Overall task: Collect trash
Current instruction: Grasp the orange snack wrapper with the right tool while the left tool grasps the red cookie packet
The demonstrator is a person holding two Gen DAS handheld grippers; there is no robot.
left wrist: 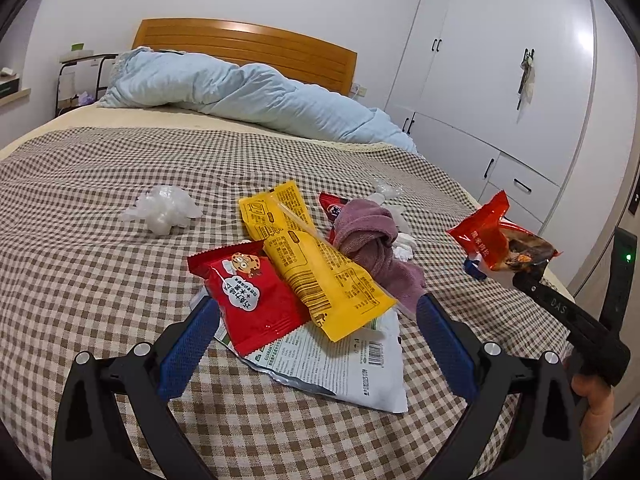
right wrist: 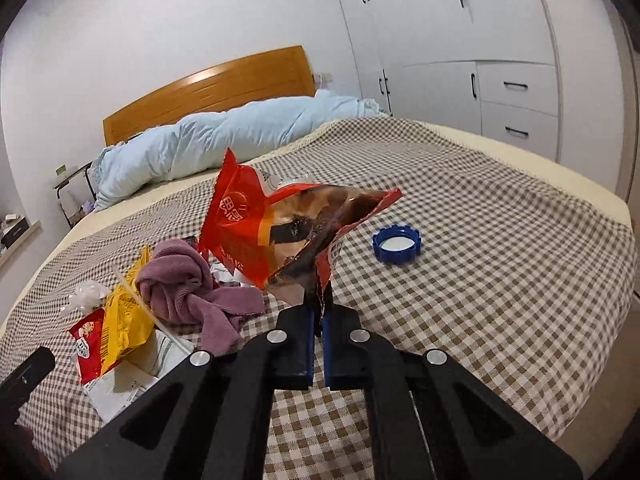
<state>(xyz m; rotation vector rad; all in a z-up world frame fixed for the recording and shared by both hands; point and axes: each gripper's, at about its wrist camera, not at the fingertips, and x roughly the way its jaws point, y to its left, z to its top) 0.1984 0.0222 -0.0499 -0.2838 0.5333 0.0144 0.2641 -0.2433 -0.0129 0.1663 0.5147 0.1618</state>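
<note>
— Right claw (right wrist: pixel 319 312) first: we see its two blue pads pressed together on the lower corner of a red snack wrapper (right wrist: pixel 280 224), which stands up off the bed, clear of the checked bedspread (right wrist: pixel 480 240).

— Agreed. From the left wrist view we see the same wrapper (left wrist: pixel 500 240) lifted at the right side, well apart from the heap. And our left claw (left wrist: pixel 316 320)?

— Its jaws stand wide apart, with nothing pinched. It sits just over the near end of the heap: a red cookie packet (left wrist: pixel 256 296), a yellow packet (left wrist: pixel 316 264) lying across it, and a white bag (left wrist: pixel 340 364) flat underneath both.

— Behind those we see a mauve cloth (left wrist: pixel 372 240) bunched up, with another small red wrapper (left wrist: pixel 332 206) and some white paper scraps (left wrist: pixel 402 246) beside it.

— Farther left, alone on the bedspread, lies a crumpled clear plastic bag (left wrist: pixel 162 210).

— And to the right of the held wrapper, a blue bottle cap (right wrist: pixel 397 245) rests open side up on the bedspread.

— At the far end we see a pale blue quilt (left wrist: pixel 248 92) piled against the wooden headboard (left wrist: pixel 248 44).
</note>
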